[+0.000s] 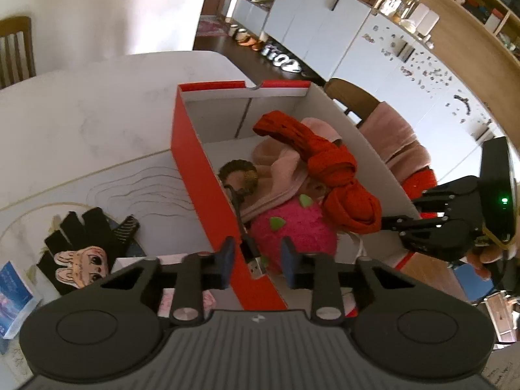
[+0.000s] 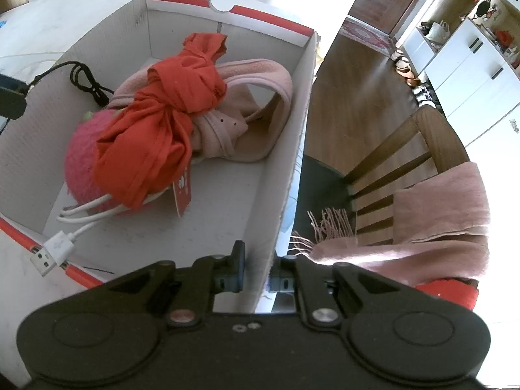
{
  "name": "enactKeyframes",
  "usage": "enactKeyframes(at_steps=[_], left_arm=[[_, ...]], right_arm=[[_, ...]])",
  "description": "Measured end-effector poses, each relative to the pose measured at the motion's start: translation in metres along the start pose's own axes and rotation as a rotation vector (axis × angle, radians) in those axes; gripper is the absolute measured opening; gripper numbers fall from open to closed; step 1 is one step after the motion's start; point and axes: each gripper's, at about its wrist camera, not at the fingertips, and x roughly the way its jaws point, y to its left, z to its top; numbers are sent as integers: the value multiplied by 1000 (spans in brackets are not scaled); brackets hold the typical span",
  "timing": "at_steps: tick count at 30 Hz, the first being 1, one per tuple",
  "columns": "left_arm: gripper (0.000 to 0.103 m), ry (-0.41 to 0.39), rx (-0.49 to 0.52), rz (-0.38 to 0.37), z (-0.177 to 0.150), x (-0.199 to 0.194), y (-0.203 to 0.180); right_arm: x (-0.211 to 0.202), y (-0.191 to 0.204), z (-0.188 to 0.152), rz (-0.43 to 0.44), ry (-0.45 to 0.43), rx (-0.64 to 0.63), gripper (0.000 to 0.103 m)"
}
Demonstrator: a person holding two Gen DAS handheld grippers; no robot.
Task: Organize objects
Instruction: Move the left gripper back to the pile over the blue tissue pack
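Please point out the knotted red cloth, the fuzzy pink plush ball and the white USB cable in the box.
Knotted red cloth [image 2: 182, 81], right wrist view, on the central knot.
Fuzzy pink plush ball [image 1: 292, 227], left wrist view, on its front.
White USB cable [image 2: 57, 243], right wrist view, on the plug housing.

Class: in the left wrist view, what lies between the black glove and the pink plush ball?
The box's red side wall stands between the black glove and pink plush ball.
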Motion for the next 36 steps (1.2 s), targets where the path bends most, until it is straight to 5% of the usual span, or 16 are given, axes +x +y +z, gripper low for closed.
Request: enactKeyframes(at_steps=[8,15,22,29,36], left_arm=[[10,-44,23,4,13,-10,-18],[11,39,96,-17,9,2,-44],[13,39,119,2,0,-7,-48],[47,7,113,8,-7,-21,-47],[52,-39,67,44,-20,-48,-24]], right_arm=[[1,-1,1,5,-3,-4,10],[1,-4,1,12,-6,-6,10],[0,-4,0,16,-8,-7,10],[0,-4,1,16,-7,-7,10],[-1,-4,0,13,-6,-4,10]])
